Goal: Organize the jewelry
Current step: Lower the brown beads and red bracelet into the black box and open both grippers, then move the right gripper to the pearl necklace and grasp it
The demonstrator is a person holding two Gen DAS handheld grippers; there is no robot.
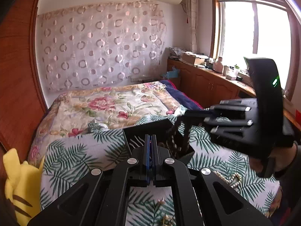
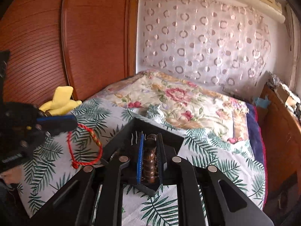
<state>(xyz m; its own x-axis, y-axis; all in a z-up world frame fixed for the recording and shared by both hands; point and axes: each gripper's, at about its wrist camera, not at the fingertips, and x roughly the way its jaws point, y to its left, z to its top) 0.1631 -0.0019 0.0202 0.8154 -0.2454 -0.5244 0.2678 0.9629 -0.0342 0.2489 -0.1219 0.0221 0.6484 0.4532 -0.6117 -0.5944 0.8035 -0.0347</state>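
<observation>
A black open box (image 1: 135, 133) (image 2: 120, 141) lies on the palm-leaf bedspread. My right gripper (image 2: 150, 136) (image 1: 185, 115) is shut on a string of brown wooden beads (image 2: 149, 158). In the left wrist view the brown beads (image 1: 177, 137) hang from it over the box's right side. My left gripper (image 1: 150, 138) (image 2: 72, 122) is shut on a red cord bracelet (image 2: 84, 150), which dangles above the bedspread left of the box. A pearl necklace (image 1: 229, 179) lies on the bed under the right gripper, and small gold pieces (image 1: 166, 217) lie near the bottom edge.
A yellow plush toy (image 1: 20, 179) (image 2: 60, 101) sits at the bed's left edge against a wooden wardrobe (image 2: 84, 37). A floral quilt (image 1: 112, 105) covers the far bed. A low wooden cabinet (image 1: 207, 82) with clutter runs under the window on the right.
</observation>
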